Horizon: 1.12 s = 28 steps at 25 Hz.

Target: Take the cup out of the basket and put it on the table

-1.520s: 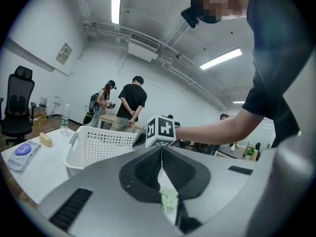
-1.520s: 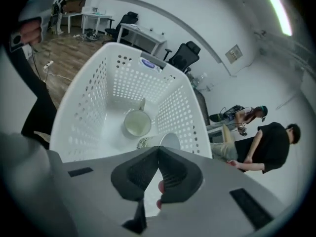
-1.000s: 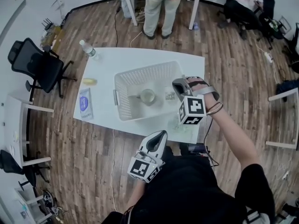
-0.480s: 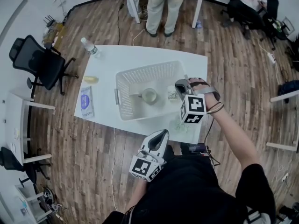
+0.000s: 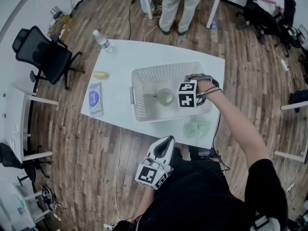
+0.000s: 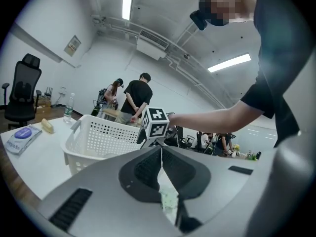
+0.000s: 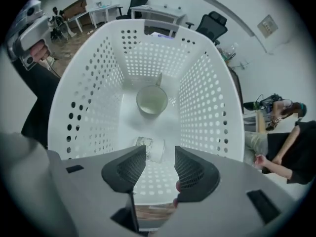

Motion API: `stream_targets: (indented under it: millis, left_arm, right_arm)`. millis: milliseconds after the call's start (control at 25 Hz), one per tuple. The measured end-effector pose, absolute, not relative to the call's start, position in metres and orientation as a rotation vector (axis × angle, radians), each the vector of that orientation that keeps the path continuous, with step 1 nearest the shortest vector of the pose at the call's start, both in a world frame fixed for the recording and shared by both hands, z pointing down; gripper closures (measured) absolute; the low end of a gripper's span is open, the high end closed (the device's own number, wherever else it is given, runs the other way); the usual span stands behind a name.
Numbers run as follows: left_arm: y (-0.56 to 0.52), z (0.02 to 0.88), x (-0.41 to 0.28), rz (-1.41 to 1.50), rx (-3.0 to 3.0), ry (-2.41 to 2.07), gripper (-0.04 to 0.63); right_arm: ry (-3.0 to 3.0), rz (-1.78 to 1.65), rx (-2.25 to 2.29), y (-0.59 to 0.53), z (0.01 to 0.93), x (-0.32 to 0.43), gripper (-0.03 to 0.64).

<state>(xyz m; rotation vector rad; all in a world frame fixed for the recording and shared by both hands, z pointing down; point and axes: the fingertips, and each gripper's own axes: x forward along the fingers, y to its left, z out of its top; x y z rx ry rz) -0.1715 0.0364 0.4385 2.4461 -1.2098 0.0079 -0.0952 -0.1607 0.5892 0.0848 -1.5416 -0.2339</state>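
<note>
Right claw: you're hanging the right gripper [image 7: 160,160] jaws-down inside the basket [image 7: 205,98]; its jaws have just been opening and are standing apart, clamping nothing, with a small clear glass [image 7: 150,147] lying on its side just beyond them.
Left claw: you're holding the left gripper [image 6: 161,153] pressed shut and empty, low centre in the head view.
Cup: the handled cup [image 7: 152,101] is sitting upright on the basket floor, frame centre, untouched.
Progress: nothing is out yet; gripping, lifting and setting down on the table [image 5: 120,61] are all waiting, by my reading.
Views: the right gripper view is showing the glass, while the head view is hiding it under your marker cube [image 5: 186,94]; the left gripper view is giving only the basket's outside.
</note>
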Motion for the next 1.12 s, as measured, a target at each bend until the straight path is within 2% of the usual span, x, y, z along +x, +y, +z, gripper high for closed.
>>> stream_targets:
  millis: [360,760,800,920,1120]
  left_arm:
    - [0.042,0.448,-0.230,0.015,2.314,-1.324,0.584]
    - [0.056,0.459,-0.256,0.065,2.259,-1.382,0.584]
    - [0.055,0.458,-0.257,0.062,2.260,-1.379,0.584]
    - [0.052,0.459,-0.255,0.061,2.279,-1.359,0.584]
    - [0.050,0.455,-0.239,0.065,2.319,-1.313,0.584]
  right_arm:
    - [-1.306,-0.006,-0.054,-0.190,0.647,-0.096,0.417]
    - [-1.237,0.146,-0.087,-0.183,0.684,-0.087,0.419]
    - [-1.247,0.149,-0.092,-0.181,0.683,-0.090,0.435]
    - [-1.273,0.152,-0.124,-0.171,0.680,-0.098,0.541]
    - [-1.313,0.214,-0.149,-0.154,0.673,-0.092,0.565]
